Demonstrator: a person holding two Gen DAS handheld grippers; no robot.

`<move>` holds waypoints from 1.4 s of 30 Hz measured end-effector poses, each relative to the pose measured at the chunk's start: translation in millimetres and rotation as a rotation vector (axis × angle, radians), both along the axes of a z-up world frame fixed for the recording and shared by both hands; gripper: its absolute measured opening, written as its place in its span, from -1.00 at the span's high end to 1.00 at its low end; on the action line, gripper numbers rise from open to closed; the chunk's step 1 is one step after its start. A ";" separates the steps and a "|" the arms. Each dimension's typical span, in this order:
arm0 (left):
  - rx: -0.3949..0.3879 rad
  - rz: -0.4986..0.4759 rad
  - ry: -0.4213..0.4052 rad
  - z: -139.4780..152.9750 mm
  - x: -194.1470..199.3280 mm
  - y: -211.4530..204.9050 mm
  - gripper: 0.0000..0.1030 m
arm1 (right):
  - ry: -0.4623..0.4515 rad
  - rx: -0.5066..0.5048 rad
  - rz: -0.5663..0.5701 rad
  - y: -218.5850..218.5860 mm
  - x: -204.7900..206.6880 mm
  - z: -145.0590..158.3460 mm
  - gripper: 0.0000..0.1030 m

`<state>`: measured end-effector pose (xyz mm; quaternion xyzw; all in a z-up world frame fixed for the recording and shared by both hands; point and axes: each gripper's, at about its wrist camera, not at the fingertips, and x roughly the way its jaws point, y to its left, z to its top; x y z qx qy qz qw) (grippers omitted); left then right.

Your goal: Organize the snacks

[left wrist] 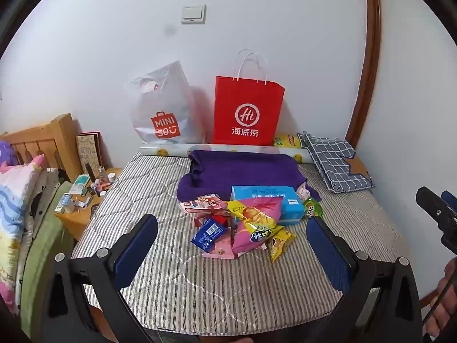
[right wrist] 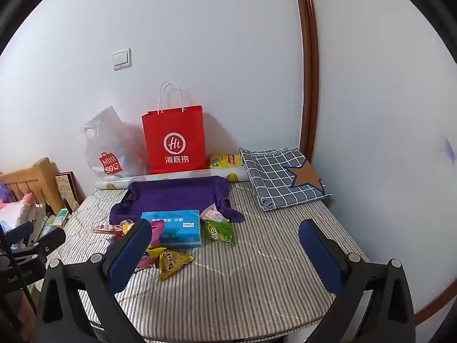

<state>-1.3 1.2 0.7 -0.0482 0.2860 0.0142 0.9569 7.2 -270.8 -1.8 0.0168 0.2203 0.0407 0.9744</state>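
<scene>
Snacks [left wrist: 245, 223] piled on mattress [left wrist: 142, 188]

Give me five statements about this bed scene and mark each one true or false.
1. The red paper bag stands upright against the wall. True.
2. The left gripper is shut on a snack packet. False: its jaws are wide open and hold nothing.
3. The blue tissue pack lies in front of the purple towel. True.
4. The green snack packet lies inside the red paper bag. False: it lies on the striped mattress, beside the blue tissue pack.
5. The right gripper is open and holds nothing. True.
</scene>
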 end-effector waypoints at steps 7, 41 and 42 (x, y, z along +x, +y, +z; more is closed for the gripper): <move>-0.003 -0.014 0.021 -5.0 -0.6 -6.4 -0.99 | 0.006 0.006 0.001 0.1 -0.9 -1.0 -1.00; 0.031 -0.027 0.013 1.0 -2.8 -12.0 -0.99 | 0.032 0.023 0.028 1.0 -1.5 -5.3 -1.00; 0.035 -0.028 0.013 0.8 -3.3 -12.2 -0.99 | 0.036 0.031 0.035 0.9 -0.5 -5.8 -1.00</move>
